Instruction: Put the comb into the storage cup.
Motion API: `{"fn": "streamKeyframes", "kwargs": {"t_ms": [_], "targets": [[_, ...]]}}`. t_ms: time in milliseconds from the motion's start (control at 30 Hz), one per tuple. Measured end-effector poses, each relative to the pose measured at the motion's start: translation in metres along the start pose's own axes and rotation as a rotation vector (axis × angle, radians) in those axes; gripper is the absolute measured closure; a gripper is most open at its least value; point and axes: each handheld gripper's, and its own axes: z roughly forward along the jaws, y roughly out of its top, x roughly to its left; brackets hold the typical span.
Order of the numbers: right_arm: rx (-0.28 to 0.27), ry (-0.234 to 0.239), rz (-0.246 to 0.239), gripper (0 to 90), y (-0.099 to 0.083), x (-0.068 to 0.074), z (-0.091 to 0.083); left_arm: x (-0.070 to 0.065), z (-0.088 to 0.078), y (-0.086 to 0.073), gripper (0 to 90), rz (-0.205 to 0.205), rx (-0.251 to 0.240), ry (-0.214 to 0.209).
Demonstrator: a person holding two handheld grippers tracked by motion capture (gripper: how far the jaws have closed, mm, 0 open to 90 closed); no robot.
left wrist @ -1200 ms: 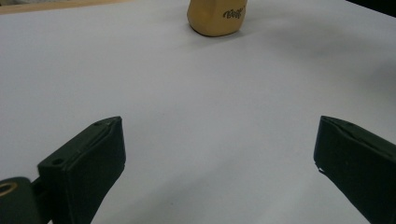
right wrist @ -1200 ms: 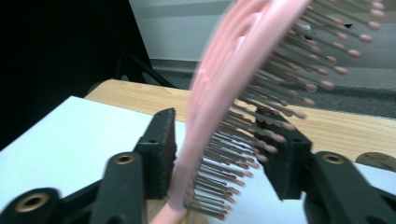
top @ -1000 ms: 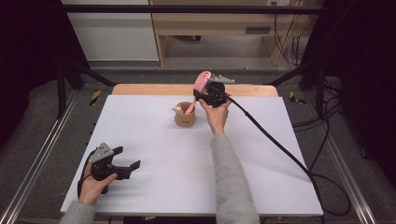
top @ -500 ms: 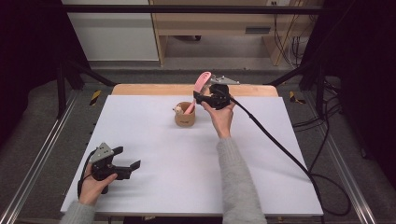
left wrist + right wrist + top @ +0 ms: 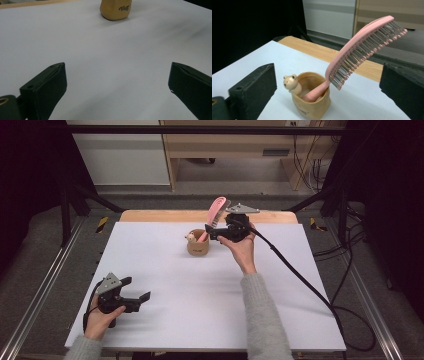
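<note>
Pink hairbrush [image 5: 359,47] is handle-down in the tan cup [image 5: 312,105], leaning on the rim opposite the little bear figure [image 5: 292,83]. Its long axis runs up and away from the cup, bristle head high over the wooden table edge [image 5: 150,215] side.

My right claw [image 5: 212,234] sits just beside the cup, pointing at it. The jaws have just been opening and are now spread wide, nothing pinched: in the right gripper view the brush stands btwn them but clear of both pads. So I reckon the drop-in is done and this hand is free to back off, away from the cup along the brush's lean w/o clipping the head.

My left claw [image 5: 136,295] is well apart from the cup at the near corner of the white tabletop [image 5: 175,295], jaws spread, empty, aimed toward the cup [image 5: 115,10]. Right hand is far nearer to the brush.
</note>
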Motion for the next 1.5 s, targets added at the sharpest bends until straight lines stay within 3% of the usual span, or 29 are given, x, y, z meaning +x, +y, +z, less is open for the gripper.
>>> {"fn": "streamKeyframes", "kwargs": {"t_ms": [500, 733, 1033, 1500], "targets": [[-0.039, 0.037, -0.032, 0.2, -0.009, -0.004, -0.052, 0.000, 0.001, 0.000, 2.0, 0.004, 0.003, 0.000], [-0.077, 0.091, -0.064, 0.2, -0.018, -0.004, -0.074, 0.000, 0.001, 0.000, 2.0, 0.009, 0.005, 0.003], [-0.064, 0.111, -0.087, 0.2, -0.034, -0.005, -0.092, -0.001, 0.002, 0.000, 2.0, 0.014, 0.008, 0.000], [-0.027, 0.134, -0.078, 0.3, -0.076, -0.016, -0.112, -0.001, 0.002, 0.000, 1.9, 0.017, 0.007, 0.000]]}}
